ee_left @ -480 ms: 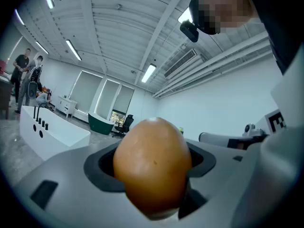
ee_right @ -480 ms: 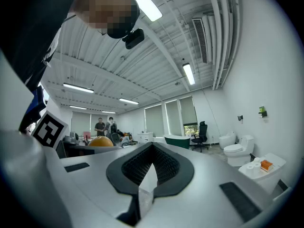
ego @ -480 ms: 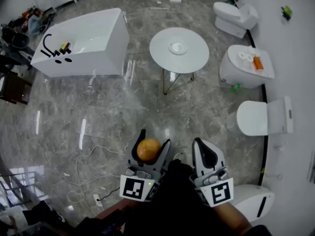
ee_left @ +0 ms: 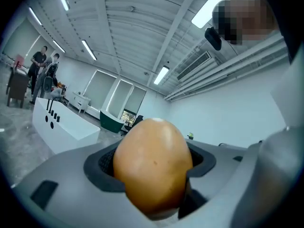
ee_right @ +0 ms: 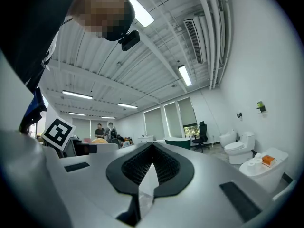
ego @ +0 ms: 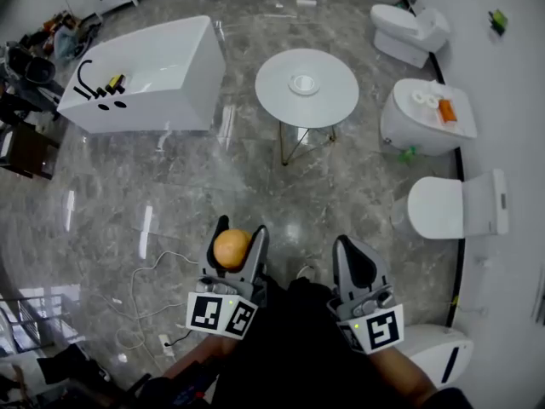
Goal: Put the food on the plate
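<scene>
An orange-brown, egg-shaped piece of food [ego: 231, 249] is pinched in my left gripper [ego: 240, 231], low in the head view and held above the marble floor. In the left gripper view the food [ee_left: 153, 167] fills the space between the dark pads [ee_left: 102, 165], and the left gripper [ee_left: 153, 151] is shut on it. My right gripper [ego: 347, 247] hangs beside it, shut and holding nothing; its pads [ee_right: 137, 167] meet in the right gripper view. A small white plate [ego: 304, 83] lies in the middle of a round white table [ego: 332, 100], far ahead of both grippers.
A white bathtub [ego: 140, 75] stands at the far left. Toilets [ego: 409, 28] [ego: 456, 204] and a white basin with an orange item [ego: 426, 113] line the right wall. White cables [ego: 153, 296] lie on the floor to my left. People stand far off in the room [ee_left: 42, 65].
My left gripper has carried the food to the left and slightly forward. The right gripper has barely moved.
</scene>
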Demonstrator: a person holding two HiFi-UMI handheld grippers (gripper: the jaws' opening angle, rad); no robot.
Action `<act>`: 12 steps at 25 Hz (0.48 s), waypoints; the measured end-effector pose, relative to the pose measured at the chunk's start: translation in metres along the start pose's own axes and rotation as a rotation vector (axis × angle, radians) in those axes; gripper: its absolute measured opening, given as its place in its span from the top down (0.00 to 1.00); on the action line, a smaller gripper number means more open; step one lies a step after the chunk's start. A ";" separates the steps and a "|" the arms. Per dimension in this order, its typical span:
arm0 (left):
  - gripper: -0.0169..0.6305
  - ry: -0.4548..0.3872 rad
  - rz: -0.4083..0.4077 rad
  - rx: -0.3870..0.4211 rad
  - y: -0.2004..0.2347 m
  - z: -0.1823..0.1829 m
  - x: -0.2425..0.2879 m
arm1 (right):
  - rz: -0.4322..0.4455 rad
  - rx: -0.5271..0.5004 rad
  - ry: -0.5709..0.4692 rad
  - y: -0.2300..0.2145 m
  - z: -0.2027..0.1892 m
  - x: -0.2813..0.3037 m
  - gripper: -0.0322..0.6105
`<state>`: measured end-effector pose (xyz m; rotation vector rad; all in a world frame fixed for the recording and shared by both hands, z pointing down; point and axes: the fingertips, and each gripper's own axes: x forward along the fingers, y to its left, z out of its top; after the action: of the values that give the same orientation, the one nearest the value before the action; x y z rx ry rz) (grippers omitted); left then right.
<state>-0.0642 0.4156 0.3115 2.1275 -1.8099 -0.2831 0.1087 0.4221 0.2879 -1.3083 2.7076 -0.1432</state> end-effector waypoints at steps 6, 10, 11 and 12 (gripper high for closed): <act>0.47 -0.047 0.061 0.032 -0.002 0.003 -0.002 | -0.059 0.036 -0.006 -0.039 0.002 -0.027 0.94; 0.47 -0.029 0.066 0.036 -0.010 -0.007 0.005 | -0.090 0.056 0.005 -0.056 0.001 -0.042 0.94; 0.47 -0.024 0.065 0.034 -0.011 -0.008 0.008 | -0.093 0.058 0.005 -0.058 0.002 -0.044 0.94; 0.47 -0.022 0.061 0.033 -0.013 -0.008 0.010 | -0.096 0.058 0.006 -0.061 0.002 -0.044 0.94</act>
<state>-0.0479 0.4081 0.3151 2.0944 -1.9003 -0.2645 0.1832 0.4185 0.2984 -1.4232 2.6259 -0.2333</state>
